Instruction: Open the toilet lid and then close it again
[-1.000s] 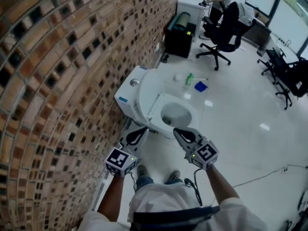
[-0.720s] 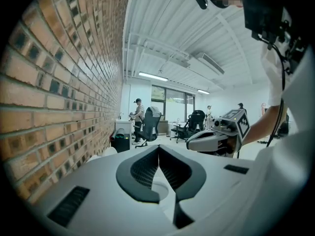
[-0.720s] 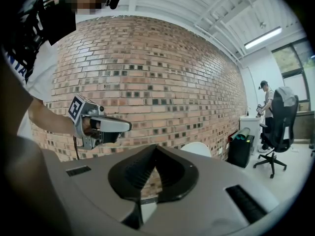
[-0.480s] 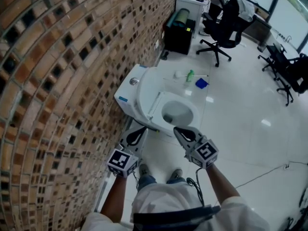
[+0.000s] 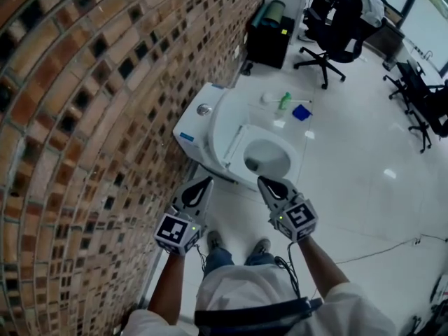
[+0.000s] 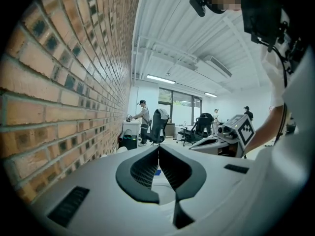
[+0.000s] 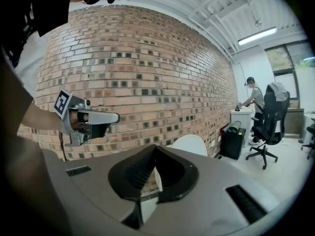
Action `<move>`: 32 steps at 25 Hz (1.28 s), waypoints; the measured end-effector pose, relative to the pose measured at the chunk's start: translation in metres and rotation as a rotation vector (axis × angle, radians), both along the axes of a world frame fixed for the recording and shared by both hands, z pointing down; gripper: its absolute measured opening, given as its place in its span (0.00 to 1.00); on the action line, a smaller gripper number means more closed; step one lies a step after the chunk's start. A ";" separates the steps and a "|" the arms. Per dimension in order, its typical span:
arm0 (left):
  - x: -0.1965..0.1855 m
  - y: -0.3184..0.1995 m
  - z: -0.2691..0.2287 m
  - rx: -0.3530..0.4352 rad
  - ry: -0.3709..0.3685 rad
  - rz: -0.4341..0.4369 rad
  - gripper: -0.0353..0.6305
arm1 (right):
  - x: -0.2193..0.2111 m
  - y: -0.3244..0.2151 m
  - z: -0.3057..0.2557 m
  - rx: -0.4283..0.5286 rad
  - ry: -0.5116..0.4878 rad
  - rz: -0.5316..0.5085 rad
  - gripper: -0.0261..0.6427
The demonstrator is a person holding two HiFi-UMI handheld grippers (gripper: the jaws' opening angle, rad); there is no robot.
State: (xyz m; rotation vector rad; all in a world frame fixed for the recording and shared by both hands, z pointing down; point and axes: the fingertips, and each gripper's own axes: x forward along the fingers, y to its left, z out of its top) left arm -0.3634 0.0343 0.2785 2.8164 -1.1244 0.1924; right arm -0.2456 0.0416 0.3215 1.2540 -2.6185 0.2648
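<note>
A white toilet (image 5: 241, 142) stands against the brick wall. Its lid (image 5: 222, 126) is raised, leaning back toward the tank (image 5: 199, 114), and the bowl (image 5: 269, 156) is uncovered. From the right gripper view the raised lid (image 7: 191, 143) shows as a white rounded shape just past the jaws. My left gripper (image 5: 204, 182) is held in front of the toilet's near left corner, shut and empty. My right gripper (image 5: 264, 183) hovers just short of the bowl's front rim, shut too, with nothing held. In each gripper view the jaws meet at the tip: left gripper (image 6: 158, 147), right gripper (image 7: 155, 149).
A curved brick wall (image 5: 84, 117) runs close on the left. Behind the toilet a green bottle (image 5: 283, 101), a blue object (image 5: 302, 112) and a white brush (image 5: 269, 98) lie on the floor. Farther back are a black cabinet (image 5: 268, 39) and office chairs (image 5: 336, 26). A cable (image 5: 378, 250) crosses the floor at right.
Both grippers have moved a little forward toward the toilet, staying shut. The lid stays raised.
</note>
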 end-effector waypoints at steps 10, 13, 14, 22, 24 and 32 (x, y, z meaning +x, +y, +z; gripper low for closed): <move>-0.064 -0.035 0.018 0.000 -0.019 -0.038 0.05 | -0.070 -0.096 0.035 -0.080 -0.040 0.244 0.35; -0.077 -0.041 0.022 -0.010 -0.016 -0.035 0.05 | -0.088 -0.129 0.051 -0.131 -0.070 0.295 0.35; -0.080 -0.042 0.023 -0.004 -0.018 -0.033 0.05 | -0.091 -0.139 0.055 -0.138 -0.074 0.312 0.35; -0.080 -0.038 0.030 -0.003 -0.026 -0.104 0.05 | -0.100 -0.222 0.092 -0.230 -0.077 0.424 0.35; -0.074 -0.037 0.036 -0.006 -0.019 -0.139 0.05 | -0.101 -0.246 0.104 -0.267 -0.089 0.431 0.35; -0.049 -0.042 0.061 -0.095 0.009 -0.216 0.05 | -0.105 -0.299 0.147 -0.350 -0.024 0.372 0.21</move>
